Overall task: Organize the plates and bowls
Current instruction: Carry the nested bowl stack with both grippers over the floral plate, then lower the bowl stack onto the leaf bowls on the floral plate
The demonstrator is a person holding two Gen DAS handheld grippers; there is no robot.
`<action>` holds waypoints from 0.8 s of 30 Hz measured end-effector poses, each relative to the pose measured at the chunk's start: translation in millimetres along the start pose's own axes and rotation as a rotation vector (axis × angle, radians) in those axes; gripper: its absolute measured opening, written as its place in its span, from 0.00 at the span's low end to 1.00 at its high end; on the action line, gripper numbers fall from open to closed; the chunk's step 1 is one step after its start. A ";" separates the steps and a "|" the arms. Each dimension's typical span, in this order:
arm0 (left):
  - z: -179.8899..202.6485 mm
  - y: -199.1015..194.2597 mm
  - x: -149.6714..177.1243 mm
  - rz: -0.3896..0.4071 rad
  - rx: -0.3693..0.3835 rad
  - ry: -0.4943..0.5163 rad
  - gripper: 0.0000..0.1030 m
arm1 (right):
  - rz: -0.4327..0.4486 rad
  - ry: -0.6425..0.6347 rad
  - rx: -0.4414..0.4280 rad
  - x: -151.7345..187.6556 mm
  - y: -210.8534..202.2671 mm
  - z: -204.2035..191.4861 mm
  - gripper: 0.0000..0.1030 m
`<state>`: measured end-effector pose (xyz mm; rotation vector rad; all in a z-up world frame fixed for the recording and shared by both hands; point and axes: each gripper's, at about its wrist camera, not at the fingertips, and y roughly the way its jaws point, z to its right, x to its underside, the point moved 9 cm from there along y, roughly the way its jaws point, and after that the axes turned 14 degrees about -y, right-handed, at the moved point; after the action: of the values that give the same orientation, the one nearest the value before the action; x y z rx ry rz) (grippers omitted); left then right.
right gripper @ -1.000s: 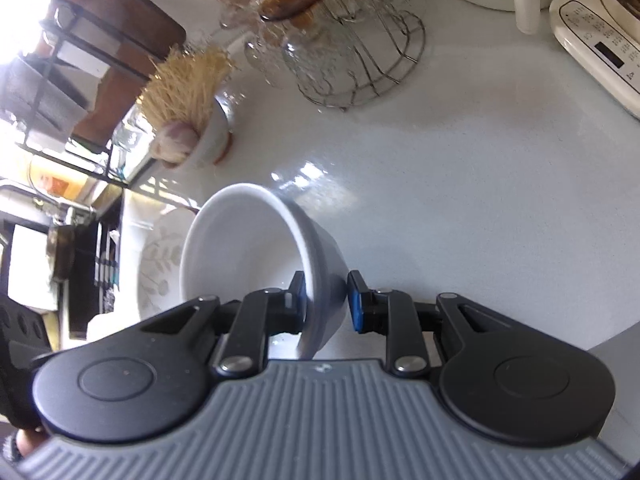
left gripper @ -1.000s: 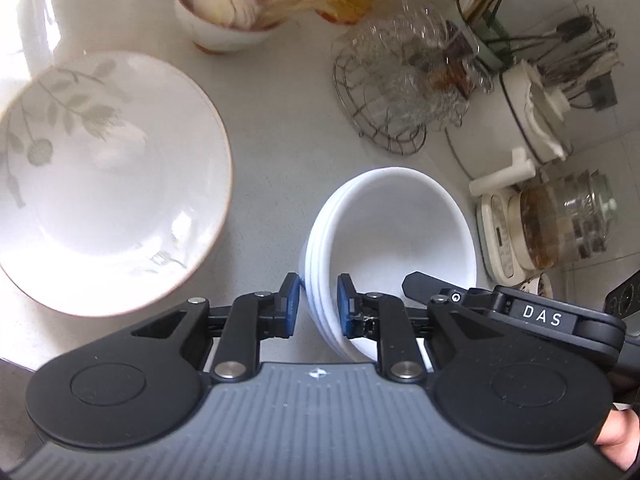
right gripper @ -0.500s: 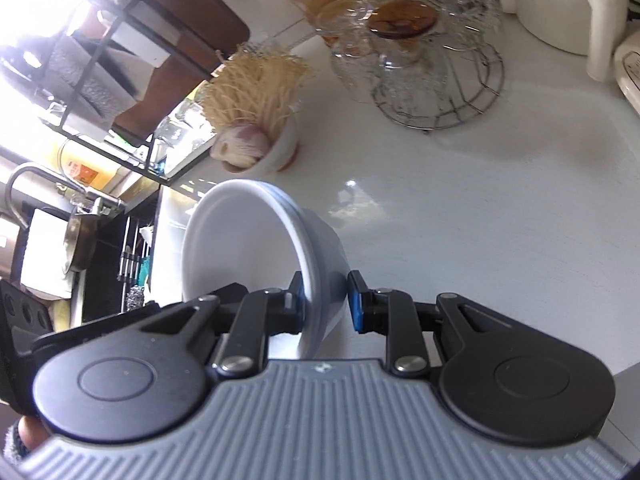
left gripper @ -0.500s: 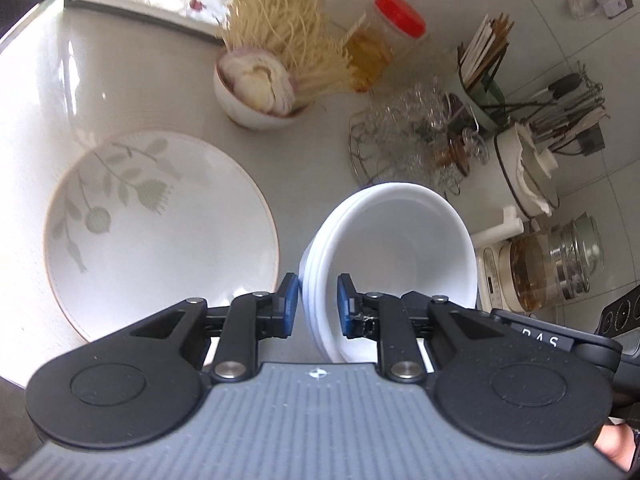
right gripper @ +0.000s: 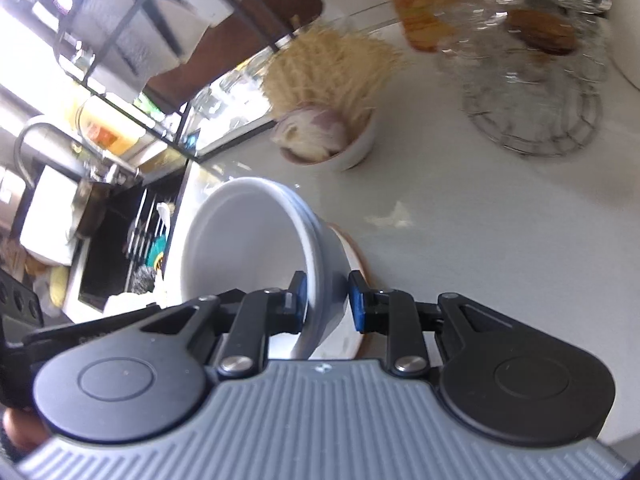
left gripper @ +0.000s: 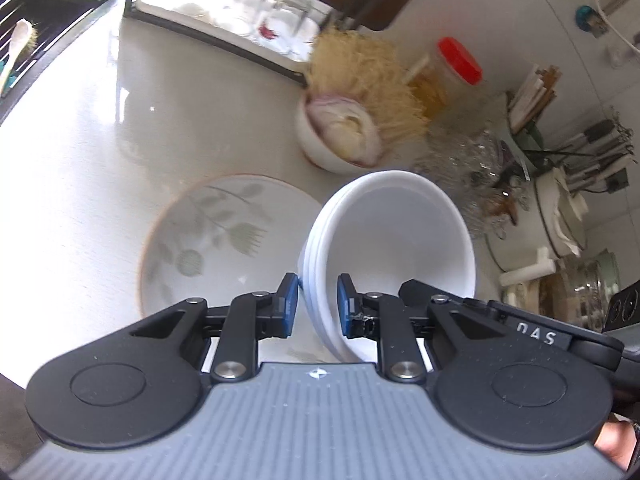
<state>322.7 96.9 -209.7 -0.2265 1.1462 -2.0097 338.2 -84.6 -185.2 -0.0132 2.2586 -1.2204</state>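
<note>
A stack of white bowls [left gripper: 396, 240] is held between both grippers above the counter. My left gripper [left gripper: 318, 305] is shut on the stack's near rim. My right gripper [right gripper: 327, 300] is shut on the opposite rim of the same stack [right gripper: 248, 248]; its black body also shows at the right of the left wrist view. A leaf-patterned plate [left gripper: 216, 240] lies on the counter just left of and below the stack. Its brown-edged rim [right gripper: 356, 256] shows under the bowls in the right wrist view.
A small bowl of onions and dry noodles [left gripper: 344, 136] stands behind the plate. A wire basket of glasses [right gripper: 532, 112], a red-lidded jar [left gripper: 452, 72], a utensil holder [left gripper: 528, 108] and appliances line the back right. A sink [right gripper: 116, 248] lies to the left.
Both grippers have lifted the bowl stack and carried it left toward the leaf plate. The views have tilted up, showing more of the back shelf and sink.
</note>
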 end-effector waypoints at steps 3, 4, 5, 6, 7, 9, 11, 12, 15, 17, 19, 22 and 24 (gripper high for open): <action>-15.2 5.4 -6.1 -0.008 -0.021 -0.003 0.22 | -0.016 -0.020 0.006 1.6 14.7 -7.2 0.25; -18.9 8.4 -7.0 -0.013 -0.026 0.001 0.22 | -0.020 -0.022 0.010 2.4 19.2 -8.2 0.25; -22.5 11.0 -7.8 -0.017 -0.034 0.005 0.22 | -0.023 -0.020 0.011 3.3 23.4 -9.0 0.25; -25.9 13.4 -8.8 -0.020 -0.040 0.008 0.22 | -0.028 -0.016 0.013 4.4 27.1 -10.0 0.25; -28.3 15.4 -9.7 -0.023 -0.043 0.011 0.22 | -0.034 -0.005 0.015 5.7 30.9 -9.8 0.25; -32.4 19.5 -11.5 -0.027 -0.049 0.019 0.23 | -0.034 0.000 0.019 7.6 36.1 -9.7 0.25; -34.6 23.2 -11.6 -0.039 -0.050 0.023 0.23 | -0.040 0.015 0.025 10.7 43.2 -7.0 0.25; -35.9 25.3 -12.1 -0.045 -0.052 0.026 0.23 | -0.043 0.032 0.025 12.7 45.8 -5.3 0.25; -38.4 29.7 -12.8 -0.057 -0.052 0.039 0.25 | -0.030 0.052 0.024 15.2 47.7 -3.2 0.25; -38.9 31.5 -13.7 -0.066 -0.047 0.040 0.29 | -0.024 0.061 0.033 16.6 46.9 -0.2 0.25; -38.4 32.9 -15.0 -0.072 -0.047 0.060 0.32 | -0.011 0.083 0.035 16.4 44.6 2.9 0.25; -38.9 32.5 -18.0 -0.079 -0.040 0.083 0.40 | 0.002 0.088 0.060 16.4 41.4 5.4 0.28; -39.0 30.9 -20.4 -0.084 -0.034 0.109 0.43 | 0.017 0.098 0.061 15.4 41.0 3.2 0.34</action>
<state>333.7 128.1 -252.1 -0.1873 1.2585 -2.0990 337.0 -67.2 -225.5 0.0903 2.2991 -1.3062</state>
